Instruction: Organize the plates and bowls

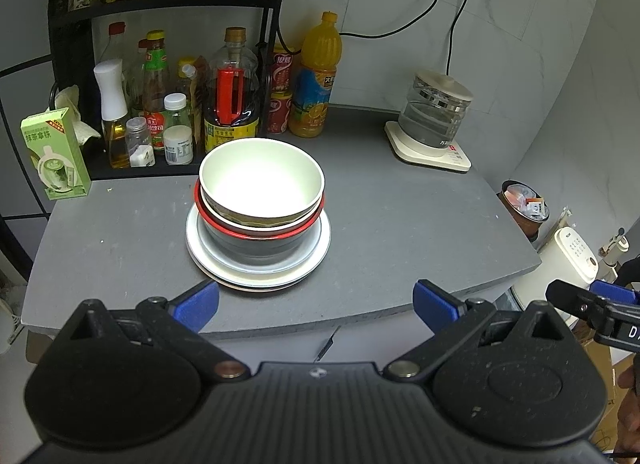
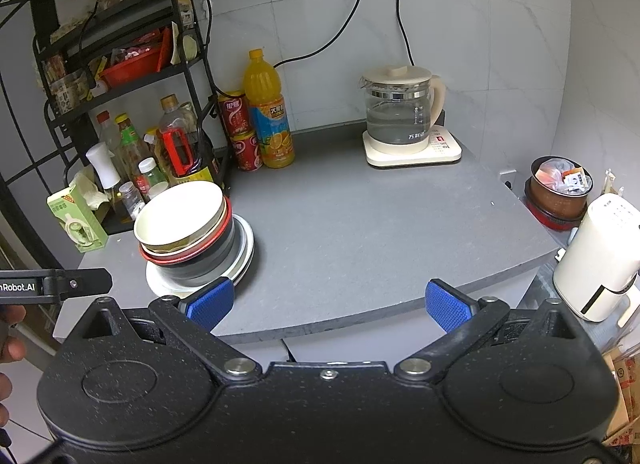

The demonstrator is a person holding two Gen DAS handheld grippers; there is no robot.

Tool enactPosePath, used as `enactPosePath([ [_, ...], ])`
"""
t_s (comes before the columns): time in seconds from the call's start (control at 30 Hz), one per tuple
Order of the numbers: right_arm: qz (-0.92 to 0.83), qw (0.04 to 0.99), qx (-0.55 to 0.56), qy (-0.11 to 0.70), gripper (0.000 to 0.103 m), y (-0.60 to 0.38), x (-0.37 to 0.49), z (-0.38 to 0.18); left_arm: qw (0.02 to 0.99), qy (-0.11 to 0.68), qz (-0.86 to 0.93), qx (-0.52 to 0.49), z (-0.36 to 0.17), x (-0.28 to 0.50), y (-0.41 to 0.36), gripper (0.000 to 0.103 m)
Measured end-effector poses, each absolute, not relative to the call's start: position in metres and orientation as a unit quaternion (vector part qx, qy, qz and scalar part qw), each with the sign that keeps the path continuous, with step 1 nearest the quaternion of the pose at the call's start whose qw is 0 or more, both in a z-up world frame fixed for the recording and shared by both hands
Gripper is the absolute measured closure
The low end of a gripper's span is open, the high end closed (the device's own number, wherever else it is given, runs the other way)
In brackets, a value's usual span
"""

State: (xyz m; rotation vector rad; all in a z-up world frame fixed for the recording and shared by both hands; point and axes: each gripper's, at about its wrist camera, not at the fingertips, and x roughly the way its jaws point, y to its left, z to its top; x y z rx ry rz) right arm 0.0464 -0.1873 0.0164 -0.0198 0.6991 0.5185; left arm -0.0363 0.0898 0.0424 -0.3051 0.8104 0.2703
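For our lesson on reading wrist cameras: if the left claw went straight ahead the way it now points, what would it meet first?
Most likely the stack of bowls on white plates, centred between the open left claw; the plate rim comes first if it travels low. Depth is uncertain.

Beyond the left tongs (image 1: 316, 310), to their left, a green carton (image 1: 56, 156) bears the Chinese characters 抹茶拿铁. Farther back, an orange juice bottle (image 1: 314, 82) shows 大 on its blue label; the rest is unclear. At the right edge, the right tongs' body (image 1: 616, 328) shows a white "D". Left of the right tongs (image 2: 330, 302), a black bar (image 2: 52, 284) reads "nRobot.AI". Far ahead, the glass kettle (image 2: 400, 110) carries 万利达.
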Motion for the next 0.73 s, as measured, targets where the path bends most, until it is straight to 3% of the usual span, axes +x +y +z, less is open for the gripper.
enactPosePath([
  [0.73,0.251,0.906,-0.011,0.342,0.0,-0.1905,0.0415,0.0121,0.9,0.387,0.127,-0.155,0.0426,-0.0462,0.0826,0.001],
])
